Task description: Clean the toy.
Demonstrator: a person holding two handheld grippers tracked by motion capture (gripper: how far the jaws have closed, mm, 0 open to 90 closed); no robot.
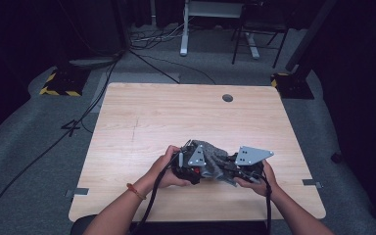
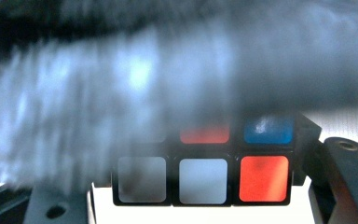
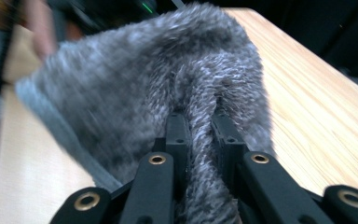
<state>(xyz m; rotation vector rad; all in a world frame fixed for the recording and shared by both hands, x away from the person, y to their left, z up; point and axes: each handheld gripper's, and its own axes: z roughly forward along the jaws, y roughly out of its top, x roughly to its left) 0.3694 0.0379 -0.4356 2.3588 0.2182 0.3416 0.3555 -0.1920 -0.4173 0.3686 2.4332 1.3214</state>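
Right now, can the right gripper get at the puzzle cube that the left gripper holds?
Probably not directly. The right gripper is shut on the grey fuzzy cloth, and that cloth hangs over the puzzle cube clamped in the left gripper, covering most of it.

Light wood table [image 1: 142, 112], round grommet hole [image 1: 227, 98] at far edge

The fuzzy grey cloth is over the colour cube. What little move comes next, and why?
Probably the right tool, shut on the fuzzy grey cloth, should rub it gently across the cube. The left tool grips the cube, and the cloth already drapes over its upper squares, so wiping looks under way.
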